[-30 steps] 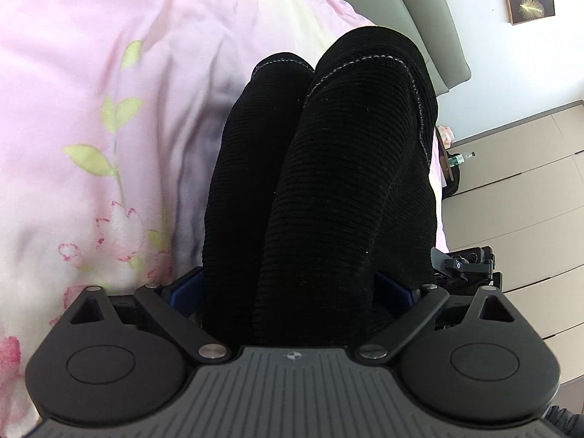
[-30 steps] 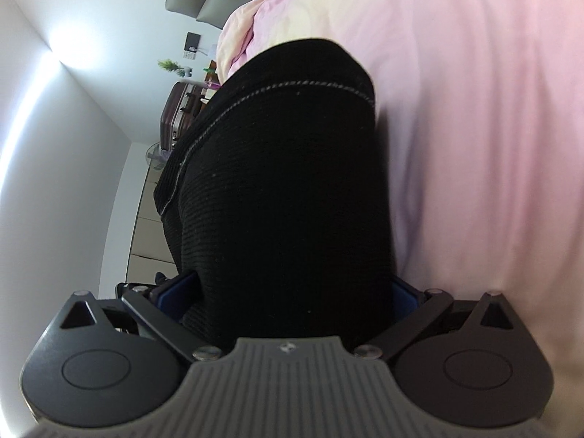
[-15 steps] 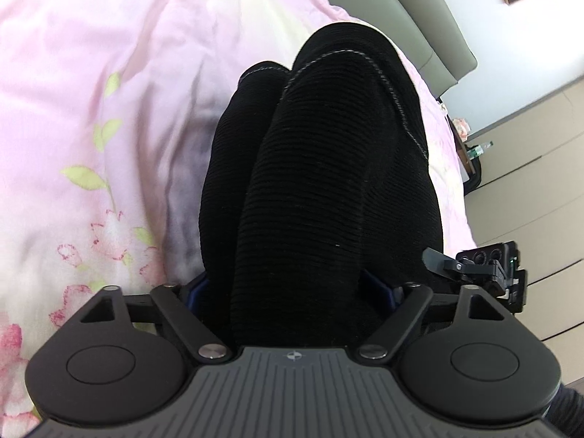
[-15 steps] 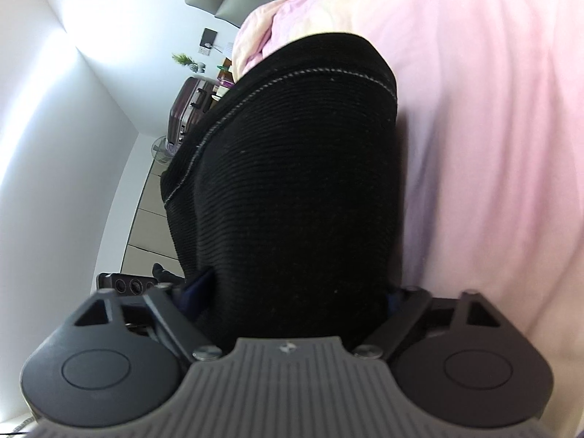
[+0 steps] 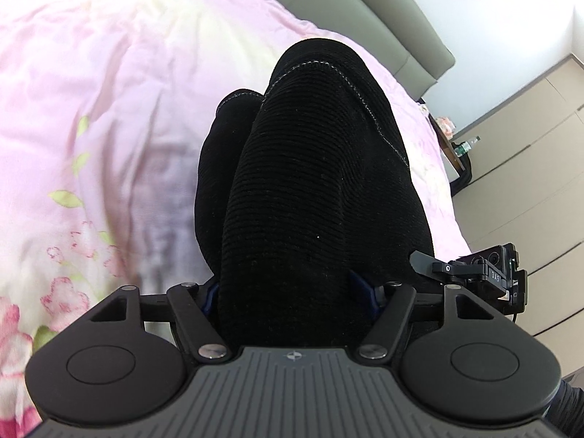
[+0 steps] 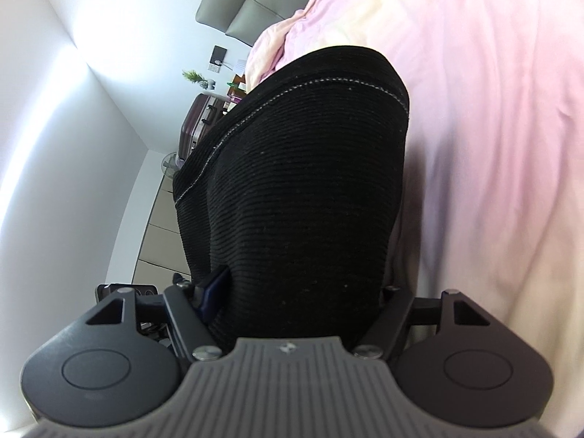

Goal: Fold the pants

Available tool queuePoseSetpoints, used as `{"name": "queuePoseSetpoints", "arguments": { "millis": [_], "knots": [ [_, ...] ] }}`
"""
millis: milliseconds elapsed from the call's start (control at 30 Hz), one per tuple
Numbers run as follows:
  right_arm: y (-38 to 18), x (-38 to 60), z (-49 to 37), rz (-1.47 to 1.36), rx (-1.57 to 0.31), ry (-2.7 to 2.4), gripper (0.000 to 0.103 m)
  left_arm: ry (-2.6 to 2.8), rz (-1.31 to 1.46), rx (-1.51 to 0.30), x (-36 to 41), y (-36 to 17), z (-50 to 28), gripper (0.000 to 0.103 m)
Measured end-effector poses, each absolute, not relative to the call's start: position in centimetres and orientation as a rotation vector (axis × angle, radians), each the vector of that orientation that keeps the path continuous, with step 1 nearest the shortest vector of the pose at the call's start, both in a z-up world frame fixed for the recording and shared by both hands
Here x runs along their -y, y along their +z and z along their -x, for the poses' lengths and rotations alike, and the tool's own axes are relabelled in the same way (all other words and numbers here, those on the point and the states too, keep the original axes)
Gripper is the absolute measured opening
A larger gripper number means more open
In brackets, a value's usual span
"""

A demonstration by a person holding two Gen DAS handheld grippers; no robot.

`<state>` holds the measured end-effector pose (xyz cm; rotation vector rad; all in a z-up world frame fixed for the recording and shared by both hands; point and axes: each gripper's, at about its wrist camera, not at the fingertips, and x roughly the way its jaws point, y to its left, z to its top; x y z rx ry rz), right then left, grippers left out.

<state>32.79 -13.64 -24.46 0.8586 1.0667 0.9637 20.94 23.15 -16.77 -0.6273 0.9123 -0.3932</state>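
The black ribbed pants (image 5: 314, 189) hang bunched from my left gripper (image 5: 292, 288), which is shut on the cloth; the fabric covers the fingertips. A grey stitched hem shows near the top. In the right wrist view the same pants (image 6: 299, 189) fill the middle, and my right gripper (image 6: 295, 292) is shut on them too, its blue finger (image 6: 215, 288) showing at the left. Both hold the pants lifted above the pink bedspread (image 5: 91, 109). The right gripper's body (image 5: 489, 273) shows at the right of the left wrist view.
The pink flowered bedspread (image 6: 492, 146) lies under the pants. A grey-green headboard (image 5: 365, 7) stands beyond. Beige cabinets (image 5: 529, 153) are at the right. A maroon suitcase (image 6: 197, 124) and a small plant (image 6: 193, 76) stand by the white wall.
Both grippers have moved with the pants still held; more of the headboard and bed shows, and the right gripper's body has come further into the left wrist view.
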Motion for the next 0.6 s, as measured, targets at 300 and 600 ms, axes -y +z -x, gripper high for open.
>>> {"name": "queuePoseSetpoints", "arguments": {
  "millis": [300,600],
  "knots": [
    [-18.9,18.8,-28.5,-0.862,-0.991,0.949,0.066,-0.457,0.583,-0.866,-19.0,-11.9,-18.8,0.079],
    [-9.7,27.0,-24.5,-0.764,-0.883,0.892,0.066,-0.585,0.563,-0.778,-11.9,-6.4,-18.4,0.079]
  ]
}}
